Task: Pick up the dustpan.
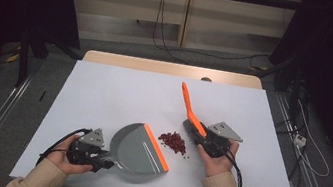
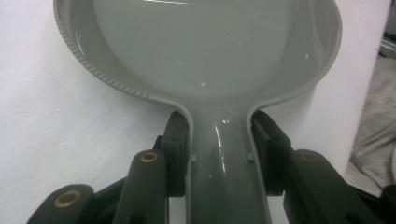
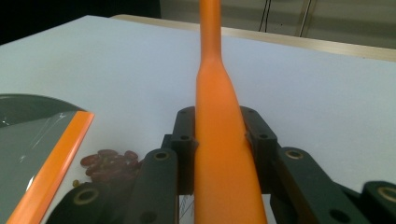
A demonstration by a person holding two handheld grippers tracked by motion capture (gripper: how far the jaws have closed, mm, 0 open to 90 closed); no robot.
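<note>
**Dustpan and brush held either side of a pile of red beans**

The left gripper (image 1: pixel 102 160), held in the person's left hand (image 1: pixel 63 158) at the near left of the table, is clamped on the grey plastic dustpan (image 1: pixel 137 150) by its handle. In the left gripper view the two black jaws press against both sides of the glossy grey handle (image 2: pixel 227 158), and the pan's rounded bowl with its ribbed rim spreads out ahead of them over the white surface. No brand, label or writing can be read on the pan.

The dustpan lies on the white table top (image 1: pixel 119 91), with its straight orange lip (image 1: pixel 156 146) turned toward the middle of the table. Just beside that lip sits the small pile of dark red beans (image 1: pixel 173 142), close to the edge but apart from it.

The right gripper (image 1: pixel 197 130), in the person's right hand (image 1: pixel 214 159) on the far side of the beans, is closed on the orange plastic brush handle (image 1: pixel 188 104). In the right gripper view the jaws grip the wide part of the handle (image 3: pixel 219 140), which narrows and runs up and away from them; the beans (image 3: pixel 109 163) and the orange lip (image 3: pixel 56 158) show low at the left. The handle bears no legible marking.

Both sleeves are beige. A black cable (image 1: pixel 52 149) trails from the left gripper.
</note>
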